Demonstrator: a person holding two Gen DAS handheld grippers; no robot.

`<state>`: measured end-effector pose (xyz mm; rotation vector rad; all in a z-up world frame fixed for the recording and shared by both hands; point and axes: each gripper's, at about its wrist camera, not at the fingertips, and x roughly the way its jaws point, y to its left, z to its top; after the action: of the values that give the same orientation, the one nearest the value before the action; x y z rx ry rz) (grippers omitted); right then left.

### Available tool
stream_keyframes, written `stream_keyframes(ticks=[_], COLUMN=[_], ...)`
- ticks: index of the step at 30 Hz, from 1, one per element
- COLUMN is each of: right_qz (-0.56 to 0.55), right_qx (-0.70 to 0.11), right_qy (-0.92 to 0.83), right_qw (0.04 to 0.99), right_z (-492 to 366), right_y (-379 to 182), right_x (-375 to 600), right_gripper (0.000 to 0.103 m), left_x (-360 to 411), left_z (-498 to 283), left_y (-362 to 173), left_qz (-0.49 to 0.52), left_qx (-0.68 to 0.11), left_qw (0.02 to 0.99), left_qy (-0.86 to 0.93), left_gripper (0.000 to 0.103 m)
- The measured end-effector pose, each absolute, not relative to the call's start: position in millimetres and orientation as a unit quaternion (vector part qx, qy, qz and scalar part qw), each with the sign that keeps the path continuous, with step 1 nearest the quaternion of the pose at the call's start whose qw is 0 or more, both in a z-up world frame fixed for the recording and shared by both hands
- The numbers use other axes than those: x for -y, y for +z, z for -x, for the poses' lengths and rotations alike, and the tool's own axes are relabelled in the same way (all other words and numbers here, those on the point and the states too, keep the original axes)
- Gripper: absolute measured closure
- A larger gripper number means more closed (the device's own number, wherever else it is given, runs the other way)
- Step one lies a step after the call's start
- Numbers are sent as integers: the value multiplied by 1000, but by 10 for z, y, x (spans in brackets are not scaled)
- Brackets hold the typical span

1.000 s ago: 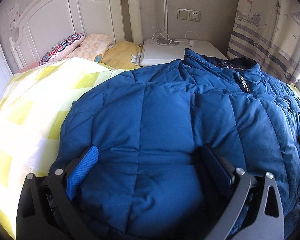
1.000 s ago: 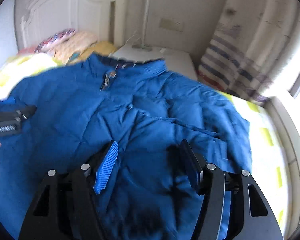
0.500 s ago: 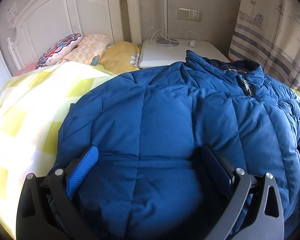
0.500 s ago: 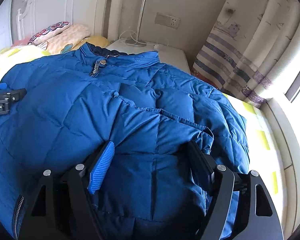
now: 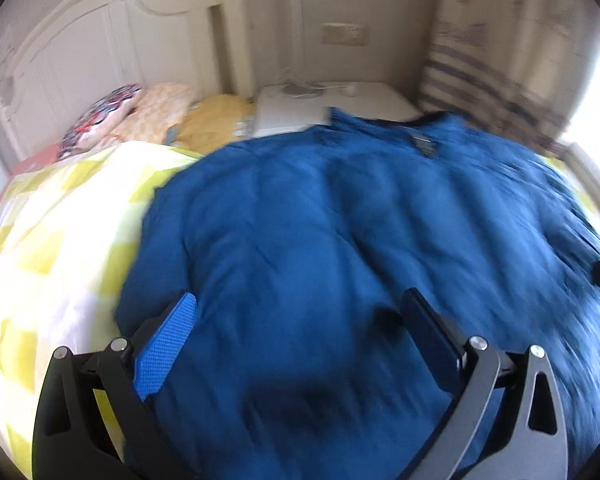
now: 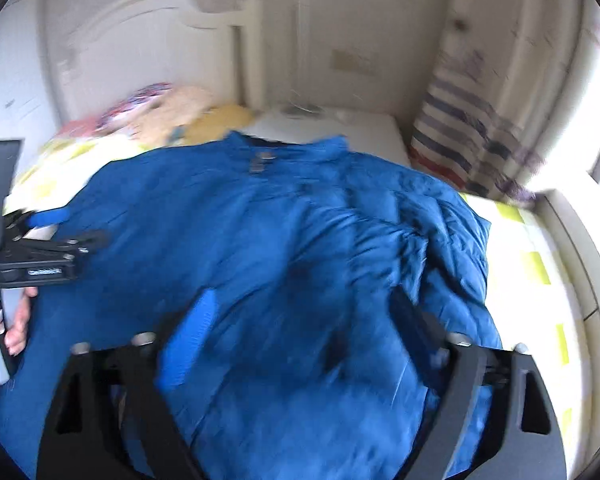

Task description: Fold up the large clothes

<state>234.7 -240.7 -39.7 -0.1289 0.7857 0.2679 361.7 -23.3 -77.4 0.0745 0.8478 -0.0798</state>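
Jacket (image 5: 340, 240), blue and puffy, fills the centre and lower half of both blurred views, lying on a yellow-checked bedspread (image 5: 60, 220) with its collar toward the nightstand (image 5: 296, 114) at upper centre. The right tongs (image 6: 300, 320) have just been opening and now stand wide above the fabric, nothing pinched between them. The left tongs (image 5: 296, 320) are also spread, gripping nothing. Compared with a second ago, both have lifted slightly off the jacket (a released fold, probably), so the next fold can begin.
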Motion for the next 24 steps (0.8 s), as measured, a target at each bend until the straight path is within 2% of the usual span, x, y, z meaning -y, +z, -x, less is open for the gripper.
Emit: stream_keyframes(ticks=[2,4,6,9,12,15,17,20,22,24], right_qz=[102,148,109,102,93,57,16,52,51,67], right_qx=[-390,-441,-448,-469,-437,-477,-470,-452,-410,-389], right_qy=[143,140,136,120,85,52,73,46,83,123], right_qw=[904,874,877,869,891,876,880,889,907,910], right_z=[-2193,-2166,-2177,-2141,-1913,-1866,-1805,-1643,-1409,-1223], right_y=[-494,-888,-1016,-893,-719,-1006,-1073,-906,-664,-562], right_x=[2272,2105,2176,2299,2607,3043,3214,3129,2938,2687], right_gripper=[10,10,7,8,6,5,5,6,6,5], left_x=[369,485,547,422,163,-141,-305,-315,-225,78], left_z=[-3363,-3264,-3199,-3175,-2953,-2790,-2733,-2636,-2488,-2254], left_y=[-887,-1115,-1128,-1046,-983,-1156,-1130,-1032,-904,-779], left_qz=[-54,-81,-102,-68,-57,-39,-11,-14,18,5], left_qx=[-420,-436,-421,-456,-454,-457,-456,-454,-443,-418], left_qw=[904,895,900,886,889,888,889,890,896,907], left_qy=[-62,-50,-36,-37,-17,-13,-21,22,-11,-57], left_gripper=[2,2,2,2,2,2,2,3,3,2])
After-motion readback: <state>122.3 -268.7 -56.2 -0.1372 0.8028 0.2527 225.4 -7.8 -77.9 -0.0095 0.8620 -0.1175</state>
